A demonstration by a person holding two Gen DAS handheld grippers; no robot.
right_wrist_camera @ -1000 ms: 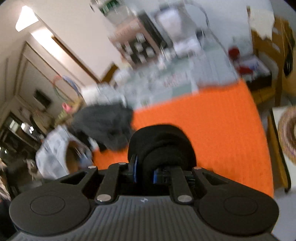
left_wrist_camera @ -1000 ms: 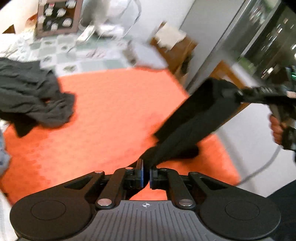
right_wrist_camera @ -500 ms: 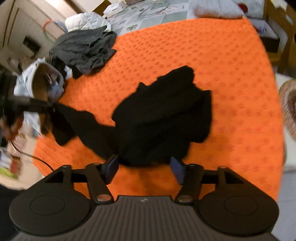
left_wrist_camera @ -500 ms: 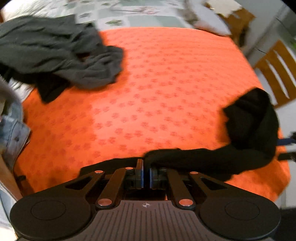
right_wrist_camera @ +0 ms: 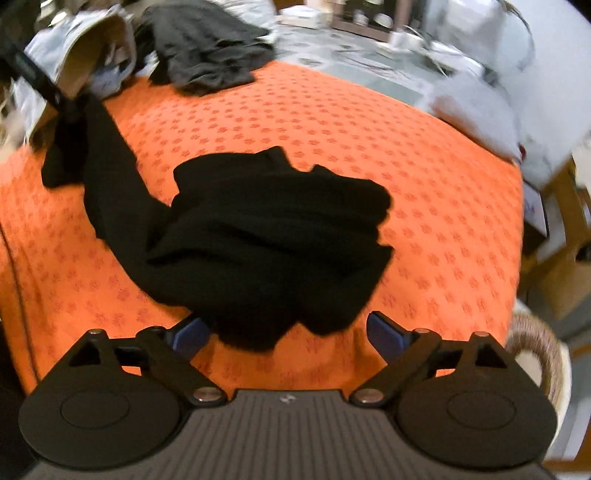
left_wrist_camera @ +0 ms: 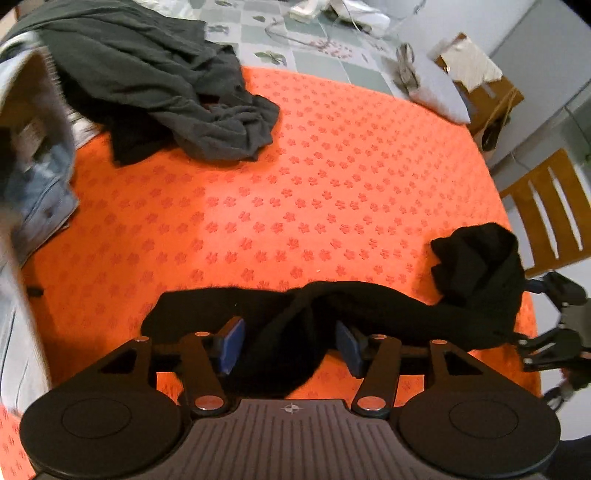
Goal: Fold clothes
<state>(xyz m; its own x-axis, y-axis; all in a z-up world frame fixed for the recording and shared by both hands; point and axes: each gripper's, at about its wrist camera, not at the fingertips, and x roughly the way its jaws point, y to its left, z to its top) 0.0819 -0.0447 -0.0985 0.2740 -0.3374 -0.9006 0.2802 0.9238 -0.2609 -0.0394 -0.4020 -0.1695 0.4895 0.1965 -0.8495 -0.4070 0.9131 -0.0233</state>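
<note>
An orange tablecloth (left_wrist_camera: 332, 177) patterned with small flowers covered the table, with a green-and-white checked cloth (left_wrist_camera: 251, 22) beyond its far edge. A wooden chair (left_wrist_camera: 554, 218) stood at the right, and a woven basket (right_wrist_camera: 543, 354) sat beside the table.

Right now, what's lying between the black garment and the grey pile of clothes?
Only bare orange tablecloth: in the left wrist view nothing sits between the black garment and the grey pile.

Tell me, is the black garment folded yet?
Not folded. The black garment lies bunched and twisted in a rumpled heap on the orange tablecloth.
</note>
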